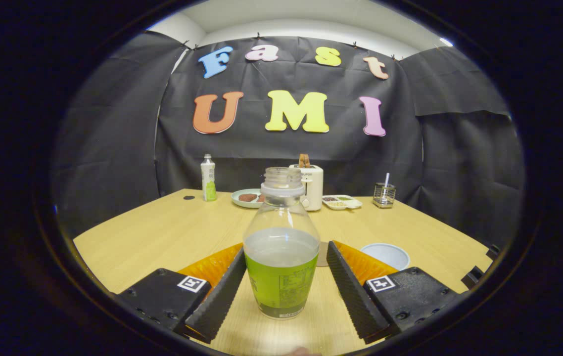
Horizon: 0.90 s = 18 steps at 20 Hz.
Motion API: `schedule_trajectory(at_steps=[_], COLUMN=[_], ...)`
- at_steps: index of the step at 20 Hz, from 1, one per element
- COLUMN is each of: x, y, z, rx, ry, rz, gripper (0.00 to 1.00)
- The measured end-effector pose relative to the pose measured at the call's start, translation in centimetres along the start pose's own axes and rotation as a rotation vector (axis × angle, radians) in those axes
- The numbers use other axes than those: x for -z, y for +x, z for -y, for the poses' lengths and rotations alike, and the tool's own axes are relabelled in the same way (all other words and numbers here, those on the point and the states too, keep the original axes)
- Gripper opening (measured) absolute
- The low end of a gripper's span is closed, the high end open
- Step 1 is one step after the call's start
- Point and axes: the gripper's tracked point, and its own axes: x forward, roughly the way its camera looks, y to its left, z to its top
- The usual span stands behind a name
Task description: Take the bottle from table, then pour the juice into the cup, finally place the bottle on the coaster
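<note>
The uncapped bottle (281,247), partly full of clear liquid, stands between the tool's (281,291) wide-spread fingers, neither touching it. An empty cup (386,255) sits right of the bottle.

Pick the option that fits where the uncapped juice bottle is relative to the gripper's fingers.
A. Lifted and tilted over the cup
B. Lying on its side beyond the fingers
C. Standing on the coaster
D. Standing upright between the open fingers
D: the bottle stands upright on the table between the fingers of the open gripper, with a gap showing beside the right finger.
</note>
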Motion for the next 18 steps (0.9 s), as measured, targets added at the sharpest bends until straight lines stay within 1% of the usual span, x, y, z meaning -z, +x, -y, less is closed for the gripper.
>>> schedule_trajectory(at_steps=[2, 3, 5, 7, 13, 16, 18], x=[-0.3, -0.1, -0.4, -1.4, -4.3, -5.3, -6.1], y=[0.0, -0.3, -0.7, -1.4, -2.8, -3.0, -3.1], z=[-0.2, 0.4, 0.4, -0.1, -0.7, -0.5, -1.0], rx=[0.015, 0.043, 0.039, 0.003, -0.059, -0.09, -0.148], ry=[-0.044, -0.056, -0.039, 0.023, 0.167, 0.278, 0.371], rz=[0.012, 0.002, -0.009, 0.0, 0.011, 0.019, 0.038], gripper=[0.82, 0.81, 0.8, 0.8, 0.8, 0.8, 0.8])
